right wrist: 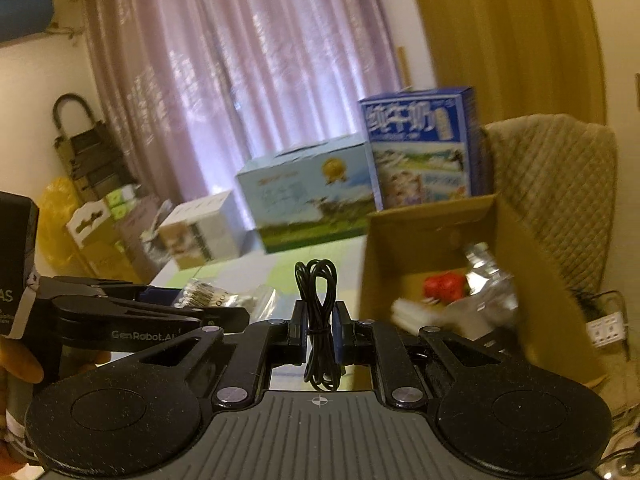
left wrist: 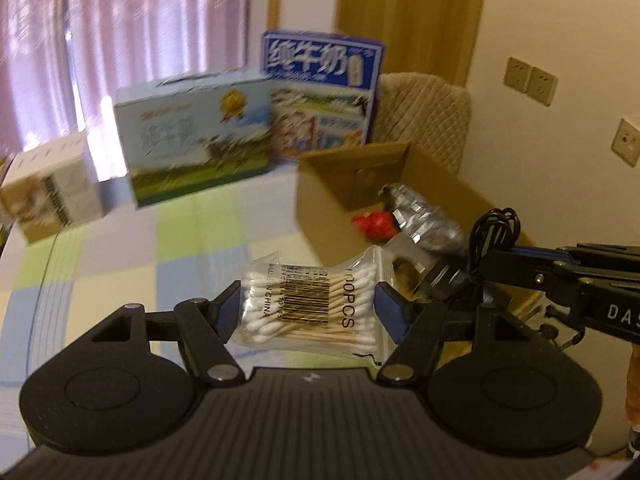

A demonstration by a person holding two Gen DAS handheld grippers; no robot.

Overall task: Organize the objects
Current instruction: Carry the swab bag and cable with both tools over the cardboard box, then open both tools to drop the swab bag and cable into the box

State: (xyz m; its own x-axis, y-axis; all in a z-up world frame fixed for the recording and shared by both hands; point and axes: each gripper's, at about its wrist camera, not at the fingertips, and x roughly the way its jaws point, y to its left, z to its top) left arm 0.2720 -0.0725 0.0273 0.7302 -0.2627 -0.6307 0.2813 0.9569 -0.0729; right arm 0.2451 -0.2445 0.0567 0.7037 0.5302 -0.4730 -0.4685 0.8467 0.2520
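Above the table's (left wrist: 120, 240) right edge, beside a part-filled cardboard box (left wrist: 340, 200): left hand-held gripper (left wrist: 306, 308) clamping cotton swabs (left wrist: 308, 300), right hand-held gripper (right wrist: 320, 334) pinching a coiled cable (right wrist: 318, 320), both undeposited.

Milk cartons (left wrist: 320, 92), curtain (right wrist: 248, 60), chair (right wrist: 556, 184)

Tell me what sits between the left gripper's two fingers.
A clear bag of cotton swabs, pinched at both ends by the left gripper, seen in the left wrist view. The cardboard box lies beyond it.

Left tongs (left wrist: 306, 304) clamping cotton swab bag (left wrist: 312, 304), cardboard box (left wrist: 360, 184) beyond
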